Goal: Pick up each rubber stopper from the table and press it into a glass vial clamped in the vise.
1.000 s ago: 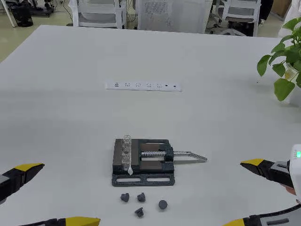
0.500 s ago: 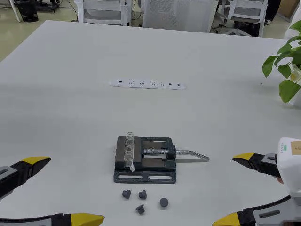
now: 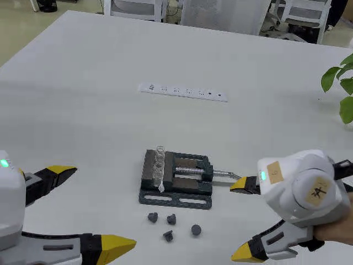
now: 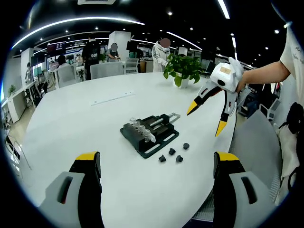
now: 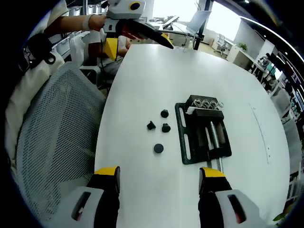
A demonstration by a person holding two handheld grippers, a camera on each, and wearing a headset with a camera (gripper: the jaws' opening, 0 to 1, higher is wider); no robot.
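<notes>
My L gripper [image 3: 103,206] and R gripper [image 3: 233,221] are both spread wide, empty. Four stoppers [image 3: 171,219] sit between them, just front of vise [image 3: 176,181], near desk [image 3: 83,110] front edge.

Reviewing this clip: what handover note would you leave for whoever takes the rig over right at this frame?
Left gripper: jaws open, empty, held low to the left of the vise.
Right gripper: jaws open, empty, to the right of the vise.
Glass vials: a row standing upright, clamped at the vise's left end in the head view; their mouths look open in the right gripper view.
Rubber stoppers: four lie loose on the table, just in front of the vise, none gripped.
Done: no stopper seated yet, as far as can be seen.
Left: pick up each stopper and press it into a vial.
</notes>
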